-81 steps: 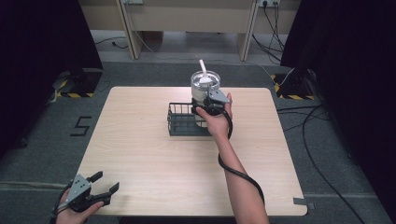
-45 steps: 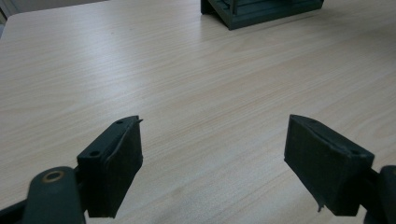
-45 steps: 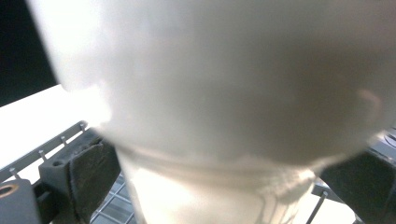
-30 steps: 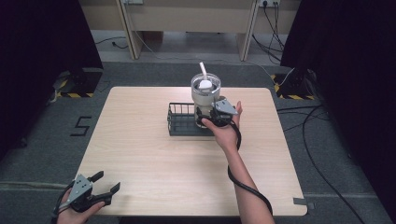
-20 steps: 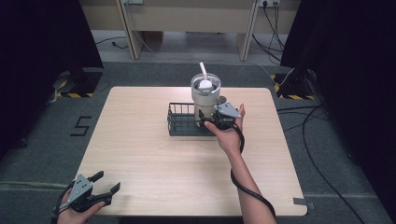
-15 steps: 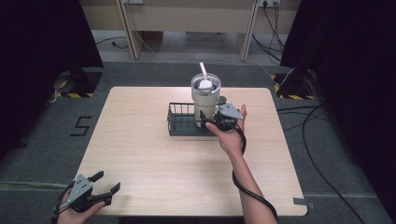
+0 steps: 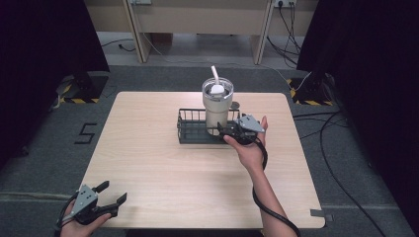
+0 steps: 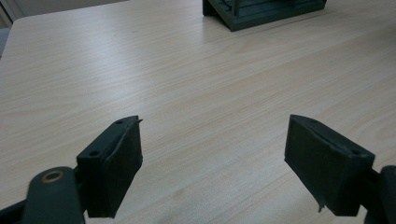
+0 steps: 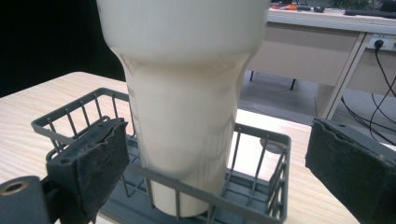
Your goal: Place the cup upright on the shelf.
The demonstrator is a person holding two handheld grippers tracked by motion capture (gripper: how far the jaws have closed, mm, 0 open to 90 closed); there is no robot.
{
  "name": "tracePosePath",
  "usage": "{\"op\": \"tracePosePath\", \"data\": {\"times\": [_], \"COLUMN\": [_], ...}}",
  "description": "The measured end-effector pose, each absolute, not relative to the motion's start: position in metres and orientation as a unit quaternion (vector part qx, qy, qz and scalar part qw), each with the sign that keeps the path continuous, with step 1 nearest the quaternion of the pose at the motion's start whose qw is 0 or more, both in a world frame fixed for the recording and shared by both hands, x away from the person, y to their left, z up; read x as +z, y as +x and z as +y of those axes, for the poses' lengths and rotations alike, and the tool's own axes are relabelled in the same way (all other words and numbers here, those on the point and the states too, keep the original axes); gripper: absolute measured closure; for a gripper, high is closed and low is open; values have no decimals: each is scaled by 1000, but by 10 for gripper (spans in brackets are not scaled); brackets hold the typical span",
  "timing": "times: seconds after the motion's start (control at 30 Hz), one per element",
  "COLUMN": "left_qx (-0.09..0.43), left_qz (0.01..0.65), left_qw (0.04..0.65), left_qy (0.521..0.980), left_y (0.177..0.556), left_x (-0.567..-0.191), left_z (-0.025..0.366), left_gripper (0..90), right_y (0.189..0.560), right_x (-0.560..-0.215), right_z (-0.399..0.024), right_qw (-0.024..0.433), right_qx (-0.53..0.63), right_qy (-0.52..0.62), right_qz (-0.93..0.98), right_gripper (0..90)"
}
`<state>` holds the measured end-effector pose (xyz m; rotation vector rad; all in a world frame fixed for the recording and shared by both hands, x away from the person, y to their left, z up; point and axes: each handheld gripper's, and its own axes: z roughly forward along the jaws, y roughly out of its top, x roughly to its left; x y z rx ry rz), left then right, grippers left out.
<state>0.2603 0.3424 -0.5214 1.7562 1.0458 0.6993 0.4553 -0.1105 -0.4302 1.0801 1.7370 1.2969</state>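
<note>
Cream plastic tumbler with a white straw [image 7: 217, 104] stands upright in the right end of the dark grey wire basket [image 7: 190, 129] on my pale wooden table [image 7: 148, 158], its narrow base hemmed by the wires. My right gripper [image 7: 234, 131] sits just beside it, fingers spread and empty, framing the cup. My left gripper [image 7: 109, 200] idles at the near edge, fingers apart, out of the way.
</note>
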Motion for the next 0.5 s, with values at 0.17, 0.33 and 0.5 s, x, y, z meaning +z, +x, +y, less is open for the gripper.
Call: {"op": "tracePosePath", "data": {"times": [0.17,0.33,0.5], "left_qx": [287,288,289], "left_qz": [427,427,428], "left_qw": [471,471,471], "left_qy": [717,716,716], "left_y": [260,260,260], "left_x": [-521,-521,-521], "left_z": [343,343,343], "left_gripper": [183,183,183], "right_y": [449,442,437], "right_x": [-432,-435,-438], "right_z": [-118,-127,-135], "right_qw": [353,356,358], "right_qx": [497,495,490], "right_qy": [420,427,432], "right_qz": [672,668,667], "right_gripper": [66,74,77]}}
